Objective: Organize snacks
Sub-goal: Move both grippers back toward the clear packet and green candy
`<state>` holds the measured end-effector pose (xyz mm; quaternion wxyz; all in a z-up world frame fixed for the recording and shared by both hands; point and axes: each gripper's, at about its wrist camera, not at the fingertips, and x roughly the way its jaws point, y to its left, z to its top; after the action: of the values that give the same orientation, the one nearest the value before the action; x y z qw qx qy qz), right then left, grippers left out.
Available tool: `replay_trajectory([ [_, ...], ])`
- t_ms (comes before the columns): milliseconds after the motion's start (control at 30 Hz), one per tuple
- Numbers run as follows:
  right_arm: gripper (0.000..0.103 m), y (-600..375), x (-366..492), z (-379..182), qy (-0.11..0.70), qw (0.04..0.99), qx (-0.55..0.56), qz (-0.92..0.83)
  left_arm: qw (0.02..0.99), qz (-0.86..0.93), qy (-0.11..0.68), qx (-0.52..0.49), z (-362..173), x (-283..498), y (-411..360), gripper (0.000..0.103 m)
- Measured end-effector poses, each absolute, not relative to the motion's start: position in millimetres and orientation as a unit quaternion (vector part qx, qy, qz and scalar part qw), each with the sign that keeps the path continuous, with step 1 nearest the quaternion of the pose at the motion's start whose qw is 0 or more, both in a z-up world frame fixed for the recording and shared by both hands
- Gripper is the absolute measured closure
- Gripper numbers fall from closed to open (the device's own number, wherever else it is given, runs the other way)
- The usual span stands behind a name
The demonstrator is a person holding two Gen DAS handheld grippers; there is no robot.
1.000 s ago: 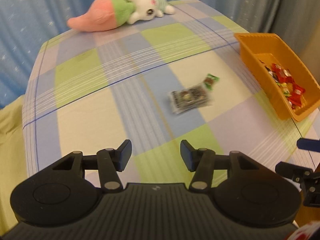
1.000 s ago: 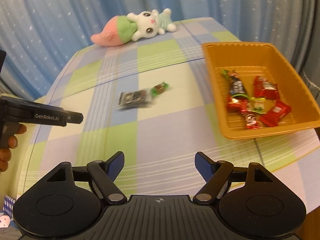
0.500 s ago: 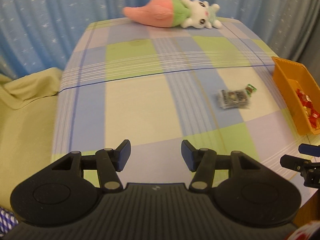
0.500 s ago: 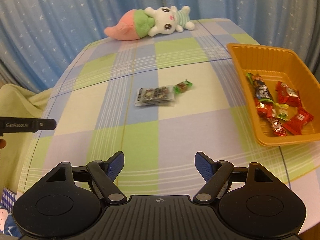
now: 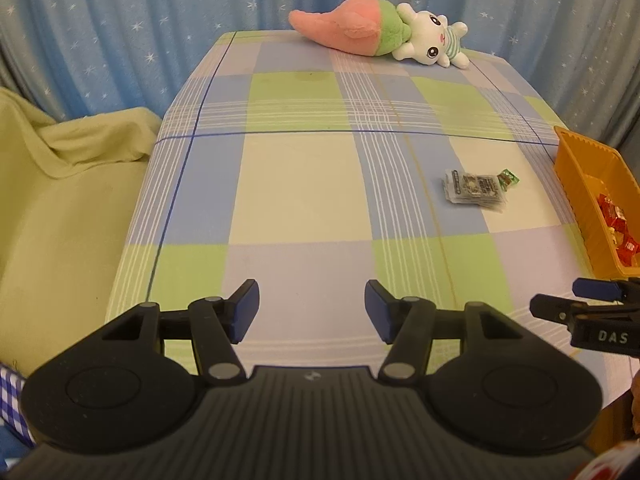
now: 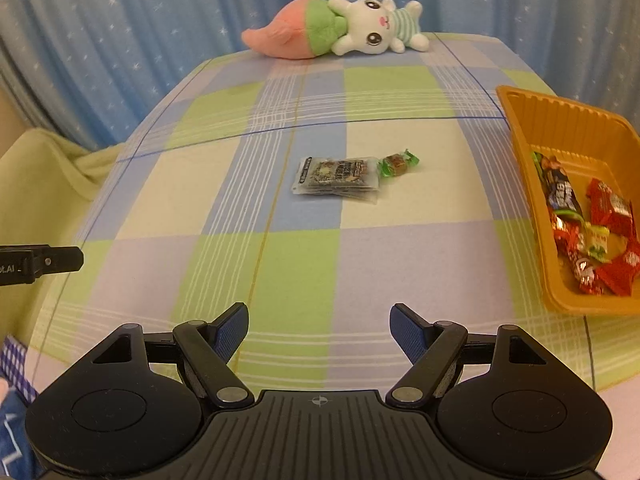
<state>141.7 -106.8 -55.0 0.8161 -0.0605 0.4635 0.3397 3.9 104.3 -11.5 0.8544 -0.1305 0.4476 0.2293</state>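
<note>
Half the orange tray (image 5: 582, 176) cropped.

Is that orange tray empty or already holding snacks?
Partly filled: the orange tray holds wrapped snacks at its near end; its far end is bare.

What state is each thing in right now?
Left gripper: empty, jaws opening, above the cloth.
Right gripper: empty, jaws open.
Dark packet: flat on the tablecloth, outside the tray.
Green candy: beside the packet's end, outside the tray.
Orange tray: partly filled with wrapped snacks.
Plush toy: lying at the far edge.
</note>
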Motion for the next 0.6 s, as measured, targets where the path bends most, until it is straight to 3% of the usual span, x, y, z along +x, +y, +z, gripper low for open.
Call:
replay_trajectory([
  [600,0.025,-120.5,197.5,-61.9,0.453,0.775,-0.121,0.423,0.833,0.274,0.449,-0.169,-24.9,36.7,38.7,0.045],
])
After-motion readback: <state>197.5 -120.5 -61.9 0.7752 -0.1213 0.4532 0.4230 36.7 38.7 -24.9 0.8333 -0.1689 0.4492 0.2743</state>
